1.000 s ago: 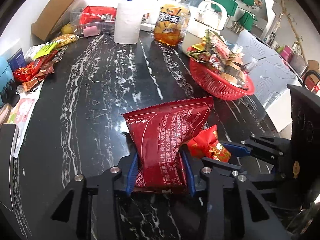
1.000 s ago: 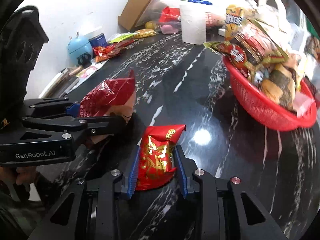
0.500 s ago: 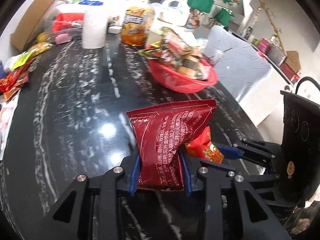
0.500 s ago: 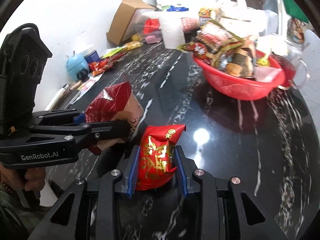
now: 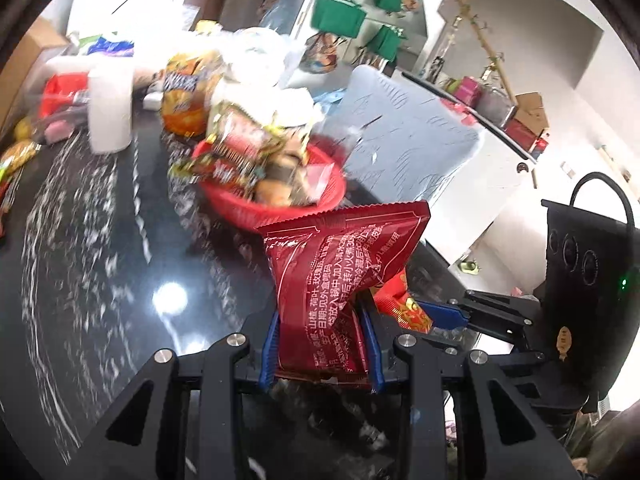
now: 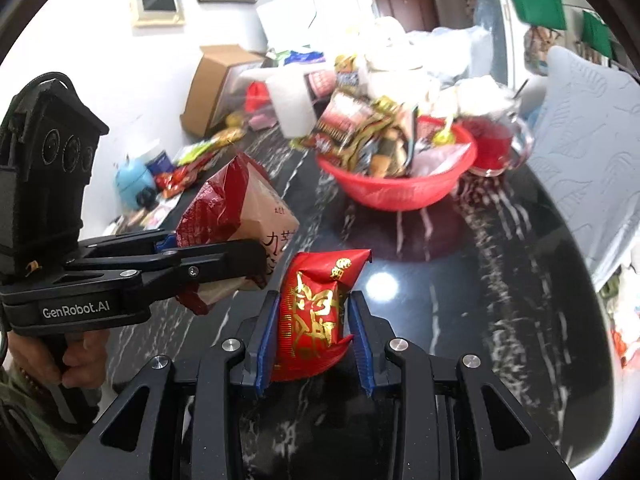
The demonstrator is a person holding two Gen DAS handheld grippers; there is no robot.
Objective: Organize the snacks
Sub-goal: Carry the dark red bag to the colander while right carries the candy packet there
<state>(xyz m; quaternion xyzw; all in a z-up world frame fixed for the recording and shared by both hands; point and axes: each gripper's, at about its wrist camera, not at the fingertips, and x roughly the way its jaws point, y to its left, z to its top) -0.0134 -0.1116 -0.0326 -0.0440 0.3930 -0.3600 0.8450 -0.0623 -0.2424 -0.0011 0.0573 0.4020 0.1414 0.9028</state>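
My left gripper (image 5: 320, 352) is shut on a dark red snack packet (image 5: 340, 272) with white print, held above the black marble table (image 5: 100, 280). My right gripper (image 6: 314, 344) is shut on a small bright red packet with gold characters (image 6: 316, 312), also held up. Each gripper shows in the other's view: the left gripper (image 6: 224, 258) with its packet (image 6: 236, 216), and the right gripper (image 5: 444, 316) with its small packet (image 5: 404, 304). A red basket (image 5: 280, 208), heaped with snack packets, stands ahead; it also shows in the right wrist view (image 6: 400, 188).
A white paper roll (image 5: 110, 108), an orange bottle (image 5: 186, 96), a cardboard box (image 6: 216, 84) and loose snacks (image 6: 192, 160) lie at the table's far side and left edge. A glass pot of red liquid (image 6: 496, 148) stands right of the basket. A pale cushion (image 5: 404, 132) lies beyond the table.
Both grippers have risen and moved forward with their packets. The red basket sits nearer and lower in both views.
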